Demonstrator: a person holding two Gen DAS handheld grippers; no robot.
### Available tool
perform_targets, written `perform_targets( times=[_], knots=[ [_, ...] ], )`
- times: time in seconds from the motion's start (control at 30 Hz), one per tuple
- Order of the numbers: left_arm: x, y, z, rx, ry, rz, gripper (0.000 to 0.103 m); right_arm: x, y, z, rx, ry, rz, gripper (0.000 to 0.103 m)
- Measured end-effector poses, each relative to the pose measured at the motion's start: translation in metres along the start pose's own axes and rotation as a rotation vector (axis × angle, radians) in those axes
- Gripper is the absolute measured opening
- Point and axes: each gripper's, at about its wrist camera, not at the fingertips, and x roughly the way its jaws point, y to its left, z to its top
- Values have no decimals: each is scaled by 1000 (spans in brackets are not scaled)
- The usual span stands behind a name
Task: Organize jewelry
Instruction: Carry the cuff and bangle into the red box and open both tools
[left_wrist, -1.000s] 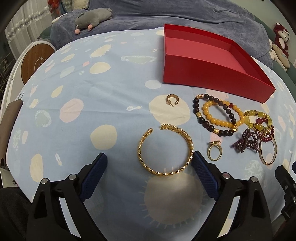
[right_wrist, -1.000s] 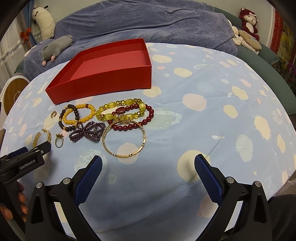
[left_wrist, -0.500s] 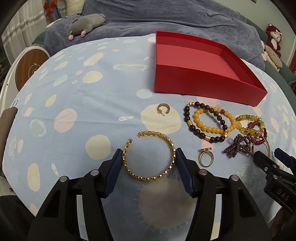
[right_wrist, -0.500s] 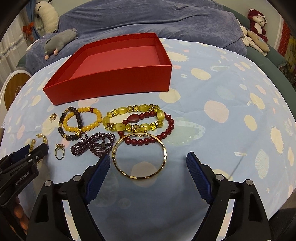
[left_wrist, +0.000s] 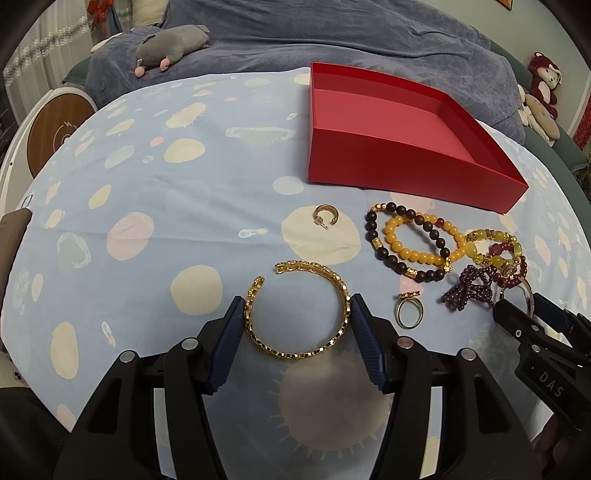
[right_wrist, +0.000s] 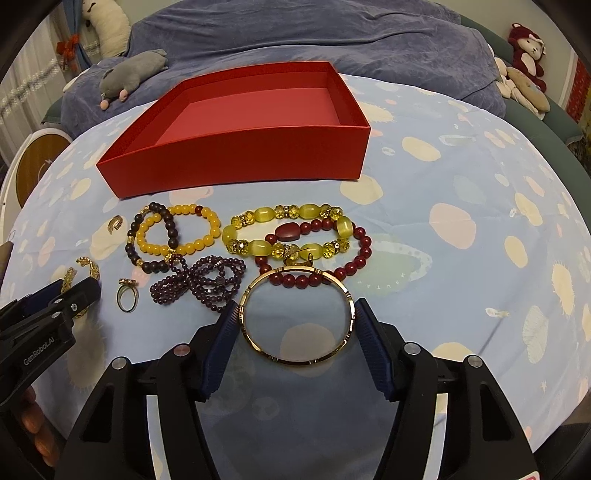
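Surface: a blue spotted cloth (right_wrist: 461, 192) is covering it.
Lying on it: a red box (right_wrist: 236, 155), beaded bracelets (right_wrist: 173, 236), a gold cuff (left_wrist: 295, 314), a ring (left_wrist: 408, 314).

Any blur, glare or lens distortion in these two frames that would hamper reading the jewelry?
Left wrist view: sharp, dim warm light; fisheye bows the red box edges; the left tool casts a soft shadow below the open gold cuff bracelet. Right wrist view: equally sharp, dark vignette in the corners; faint glints on the gold bangle between the right tool pads, no washed-out glare.
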Motion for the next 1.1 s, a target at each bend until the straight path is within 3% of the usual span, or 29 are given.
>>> perform_targets(
  times=[0.3, 0.47, 0.77, 0.97, 1.1],
  knots=[
    [-25, -1, 1, 2, -13, -26, 55, -33, -13, -1, 34, -31, 32, 61],
    [-45, -4, 21, 18, -42, -52, 55, -53, -17, 21, 17, -68, 63, 61],
    [-50, -29, 118, 106, -131, -92, 55, -51, -14, 128, -45, -154, 110, 61],
    [-9, -44, 197, 113, -130, -130, 55, -7, -13, 210, -39, -147, 137, 61],
    [33, -55, 229, 133, -100, -127, 55, 37, -9, 245, -42, -115, 128, 61]
  ],
)
